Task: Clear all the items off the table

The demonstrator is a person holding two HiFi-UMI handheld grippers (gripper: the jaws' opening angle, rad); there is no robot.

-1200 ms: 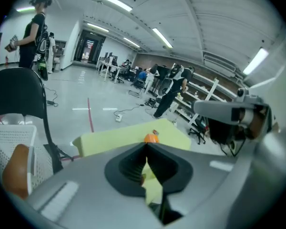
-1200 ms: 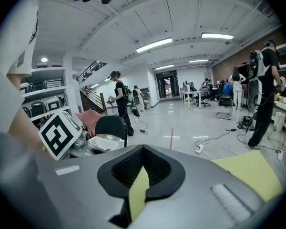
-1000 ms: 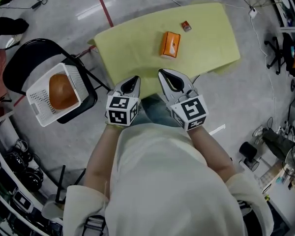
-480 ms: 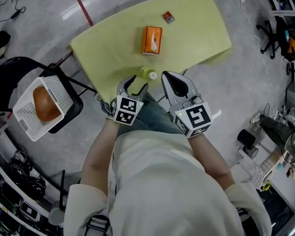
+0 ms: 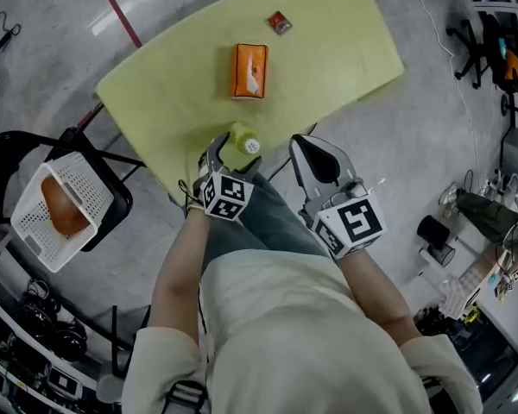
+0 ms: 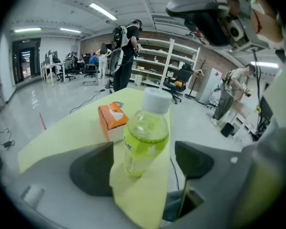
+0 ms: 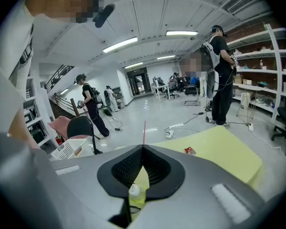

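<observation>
While left claw [image 6: 144, 165] is opening wide round the green bottle [image 6: 146, 136] at the desk [image 5: 328, 50] near edge, pads not touching, centring & squeezing mid-body is looking safest; rt claw [image 7: 143, 151] is sitting shut.

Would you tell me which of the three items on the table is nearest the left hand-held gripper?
The green bottle, standing between the opening jaws of the left hand-held gripper; the orange box and small red packet lie farther off.
</observation>
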